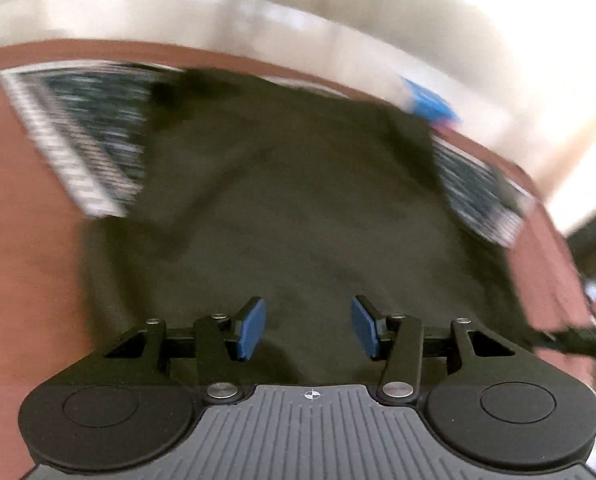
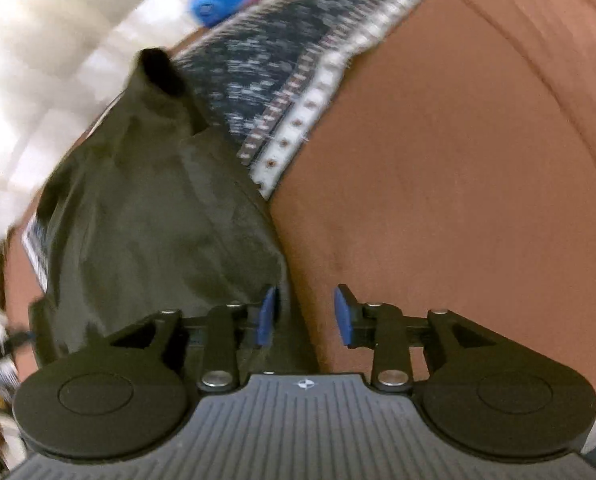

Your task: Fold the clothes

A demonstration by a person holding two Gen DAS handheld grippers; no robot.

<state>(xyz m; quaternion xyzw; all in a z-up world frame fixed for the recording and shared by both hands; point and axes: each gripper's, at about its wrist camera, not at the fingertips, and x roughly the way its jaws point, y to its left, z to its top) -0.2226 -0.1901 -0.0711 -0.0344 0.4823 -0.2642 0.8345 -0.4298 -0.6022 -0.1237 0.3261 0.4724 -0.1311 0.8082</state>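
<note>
Nearest in the left wrist view, the left gripper (image 1: 307, 328) hangs with its blue pads (image 1: 252, 328) spread wide and nothing between them, directly above the near part of a dark olive garment (image 1: 282, 200). The only mark readable on either tool is a small white crosshair symbol on the grey ribbed housing; no brand or writing can be made out anywhere, and both views are blurred.

In the right wrist view, the right gripper (image 2: 303, 314) also stands open and empty, its left pad (image 2: 268, 314) over the garment's (image 2: 150, 216) right edge and its right pad over bare reddish-brown surface (image 2: 457, 200).

The garment lies spread on that surface (image 1: 22, 240), partly over a dark patterned cloth with a pale border (image 1: 82, 132). From the left wrist its long axis runs near to far, widening toward the near side. From the right wrist it runs from near centre toward the far left, ending in a dark open sleeve or neck hole (image 2: 160, 70).

Open room lies to the right of the garment in the right wrist view, a broad bare stretch out to the surface's curved far edge. In the left wrist view, bare surface shows on the left and a narrower strip on the right.

Farthest, a blue object (image 1: 429, 102) sits just past the patterned cloth (image 2: 266, 68), against a pale wall.
</note>
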